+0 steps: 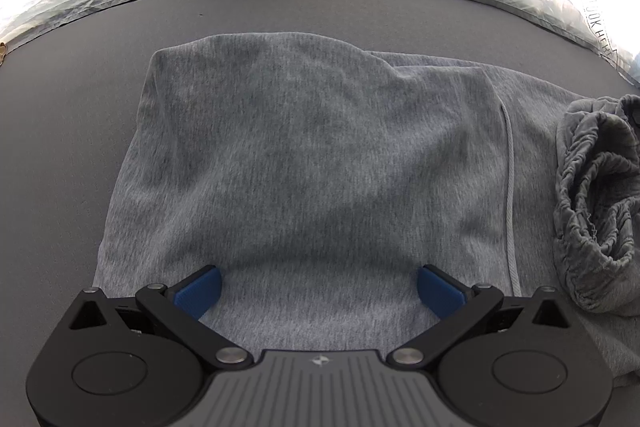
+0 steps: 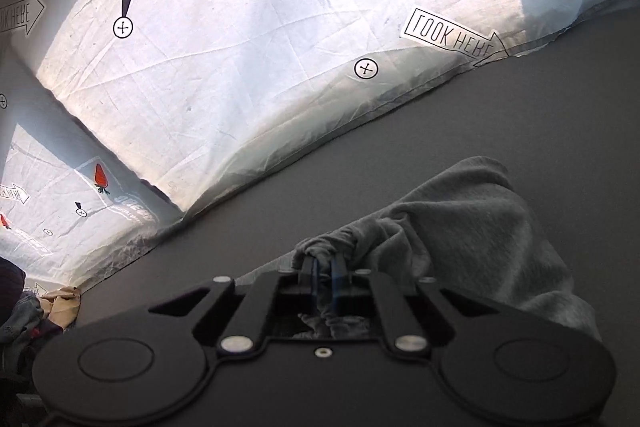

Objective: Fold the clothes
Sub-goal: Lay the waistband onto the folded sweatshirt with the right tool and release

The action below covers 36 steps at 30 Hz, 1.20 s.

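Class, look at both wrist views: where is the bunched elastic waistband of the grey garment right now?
The waistband sits at the left wrist view's right edge, beside the white drawstring; in the right wrist view the right gripper pinches it above the grey table.

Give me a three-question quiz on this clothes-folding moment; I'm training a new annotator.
1. True or false: the left hand-held gripper is clamped on the grey garment.
2. What does the right hand-held gripper hold? A) a white cord B) a bunch of grey fabric C) nothing
3. What colour is the table surface under the garment?

Key: 1. False, its jaws stand open over the cloth. 2. B. 3. Dark grey.
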Each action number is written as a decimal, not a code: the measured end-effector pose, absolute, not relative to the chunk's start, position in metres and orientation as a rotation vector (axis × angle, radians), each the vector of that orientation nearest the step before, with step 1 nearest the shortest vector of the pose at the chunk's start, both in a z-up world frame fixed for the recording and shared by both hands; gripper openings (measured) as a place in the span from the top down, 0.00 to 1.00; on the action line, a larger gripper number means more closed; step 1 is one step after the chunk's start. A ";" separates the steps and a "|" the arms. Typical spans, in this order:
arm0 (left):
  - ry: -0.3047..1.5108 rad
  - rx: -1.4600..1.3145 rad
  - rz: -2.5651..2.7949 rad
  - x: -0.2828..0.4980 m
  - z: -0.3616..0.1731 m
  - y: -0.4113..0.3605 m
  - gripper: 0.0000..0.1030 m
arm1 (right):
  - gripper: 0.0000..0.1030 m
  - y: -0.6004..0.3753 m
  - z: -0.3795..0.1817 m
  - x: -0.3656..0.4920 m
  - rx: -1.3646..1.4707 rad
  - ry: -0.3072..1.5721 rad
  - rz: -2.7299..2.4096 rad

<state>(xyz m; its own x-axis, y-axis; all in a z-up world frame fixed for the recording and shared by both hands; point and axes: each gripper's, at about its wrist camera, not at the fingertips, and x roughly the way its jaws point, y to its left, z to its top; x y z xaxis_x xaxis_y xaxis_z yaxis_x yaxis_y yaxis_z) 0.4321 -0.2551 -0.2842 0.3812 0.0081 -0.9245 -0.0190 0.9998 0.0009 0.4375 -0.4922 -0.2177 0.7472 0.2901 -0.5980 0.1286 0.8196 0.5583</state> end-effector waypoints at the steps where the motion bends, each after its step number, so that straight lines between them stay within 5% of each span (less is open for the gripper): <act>1: 1.181 -0.010 0.016 0.432 -0.284 -0.255 0.00 | 0.94 -0.485 -0.215 0.444 0.646 0.723 0.142; 3: 1.182 -0.009 0.015 0.432 -0.284 -0.254 0.00 | 0.90 -0.474 -0.216 0.457 0.685 0.750 0.199; 6: 1.180 -0.009 0.014 0.433 -0.285 -0.255 0.00 | 0.58 -0.464 -0.225 0.468 0.685 0.838 0.185; 12: 1.175 -0.008 0.014 0.433 -0.287 -0.255 0.00 | 0.59 -0.483 -0.220 0.418 0.604 0.820 0.078; 21: 1.173 -0.008 0.014 0.432 -0.288 -0.256 0.00 | 0.60 -0.530 -0.259 0.315 1.111 0.884 -0.163; 36: 1.173 -0.008 0.012 0.433 -0.291 -0.255 0.00 | 0.53 -0.499 -0.303 0.361 1.353 0.981 -0.085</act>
